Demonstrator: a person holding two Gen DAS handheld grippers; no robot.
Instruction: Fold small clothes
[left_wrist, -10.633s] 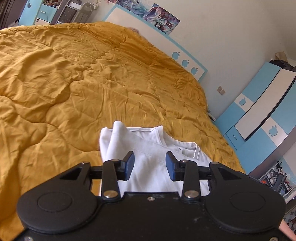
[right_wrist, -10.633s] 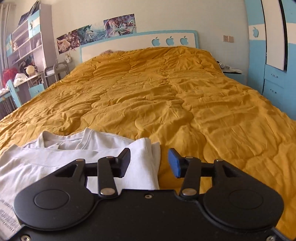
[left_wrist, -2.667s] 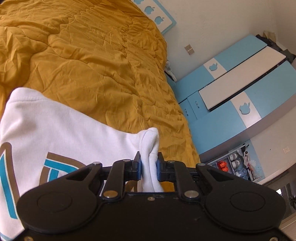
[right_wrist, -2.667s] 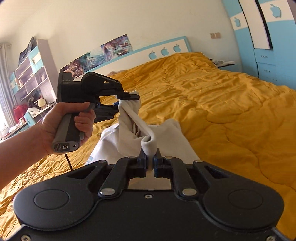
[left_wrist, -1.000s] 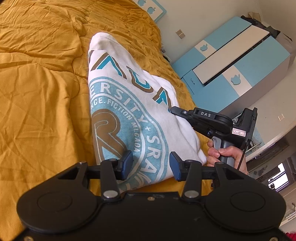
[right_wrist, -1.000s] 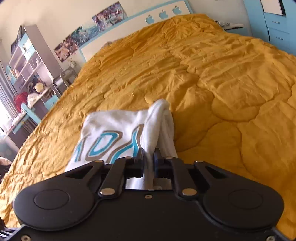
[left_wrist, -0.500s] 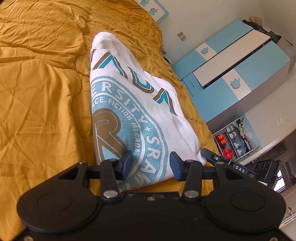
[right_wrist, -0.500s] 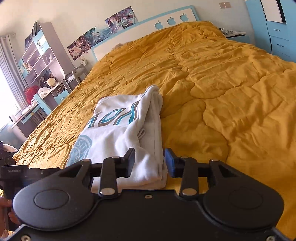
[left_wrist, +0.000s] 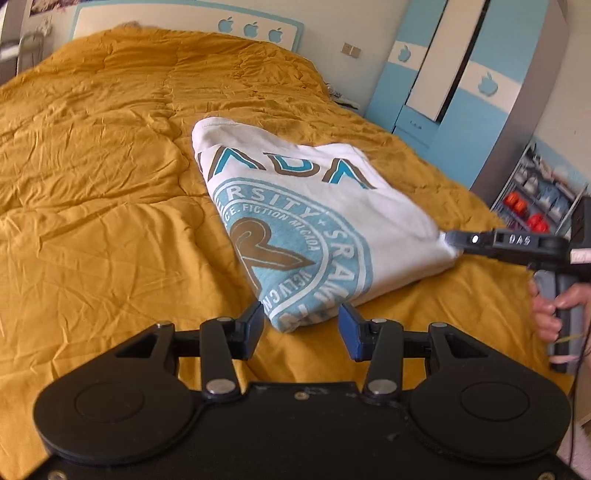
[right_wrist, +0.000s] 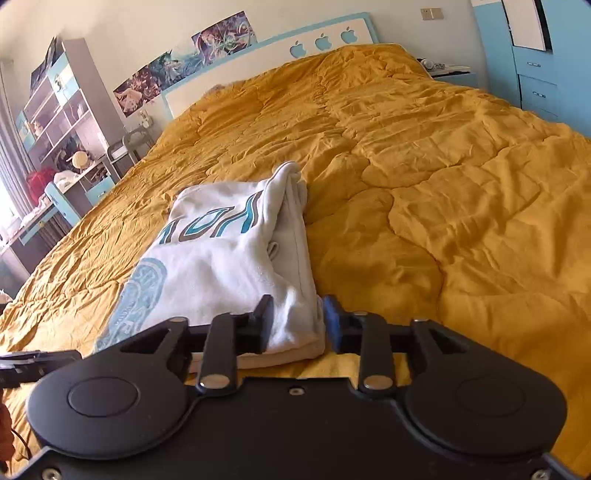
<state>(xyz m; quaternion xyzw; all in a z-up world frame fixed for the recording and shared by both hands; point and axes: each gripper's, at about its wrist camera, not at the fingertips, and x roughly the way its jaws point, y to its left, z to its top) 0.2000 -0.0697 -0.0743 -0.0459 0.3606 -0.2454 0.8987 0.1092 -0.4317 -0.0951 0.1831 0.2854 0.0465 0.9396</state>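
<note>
A folded white T-shirt (left_wrist: 314, 221) with a teal and brown round print lies on a mustard-yellow quilt (left_wrist: 92, 221) that covers a wide bed. It sits near the near right part of the bed, print facing up, folded into a thick, roughly rectangular packet with one short edge toward the headboard (left_wrist: 184, 22) at the far end.

The left gripper (left_wrist: 301, 325) hovers just before the shirt's near corner. Its jaws are released and stand wide apart; the corner lies between them, but neither pad presses the cloth.

The right gripper (right_wrist: 297, 325) sits at the shirt's near right corner, where the stacked layers show at the edge. Its jaws have just been opening, and the corner is still between them, with cloth touching or nearly touching the pads but no longer pinched. In the left wrist view, this tool reaches in from the right, its tip at the shirt's corner, with a hand (left_wrist: 554, 310) around its handle.

Both tools seem placed at the near corners because that is where the fold was laid down and let go. Judging by the tidy packet, this garment looks close to finished
</note>
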